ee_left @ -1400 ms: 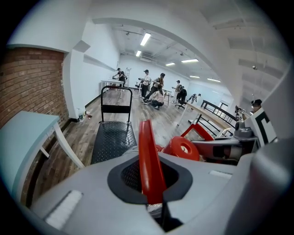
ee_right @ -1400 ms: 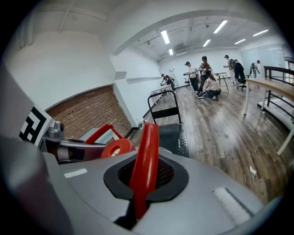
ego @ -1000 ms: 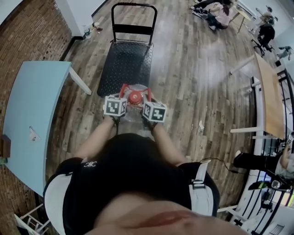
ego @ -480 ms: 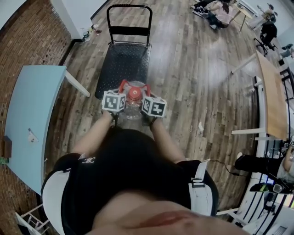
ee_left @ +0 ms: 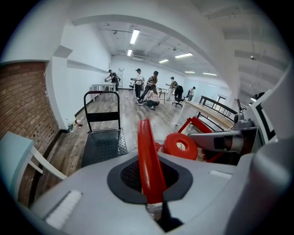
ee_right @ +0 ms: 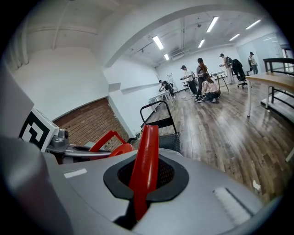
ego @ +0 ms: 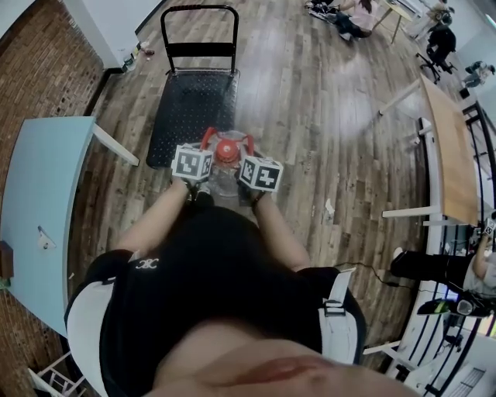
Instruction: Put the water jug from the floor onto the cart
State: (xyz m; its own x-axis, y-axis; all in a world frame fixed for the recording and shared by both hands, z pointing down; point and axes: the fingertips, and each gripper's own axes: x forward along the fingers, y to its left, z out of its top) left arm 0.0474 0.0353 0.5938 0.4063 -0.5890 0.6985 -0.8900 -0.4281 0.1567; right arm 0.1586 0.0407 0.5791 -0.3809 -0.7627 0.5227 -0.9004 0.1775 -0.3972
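Black shirt (ego: 217, 287), white sleeves (ego: 85, 326); left hand-held gripper (ee_left: 148, 183), right hand-held gripper (ee_right: 141, 188) both grey.

Head view: cart (ego: 192, 108) sits upper centre, with its push bar (ego: 198, 9) at the frame's top. Water jug (ego: 225, 167) is at centre frame, right at the cart's lower edge; whether it's on the deck or off it, can't tell. Left gripper (ego: 206, 144) is just left of the jug's top and right gripper (ego: 249, 146) just right, with the jug between them. Table (ego: 39, 194) runs along the left edge, beside the cart. Desk (ego: 449, 139) is at the right edge, well apart. People (ego: 341, 15) are at top right, beyond the cart.
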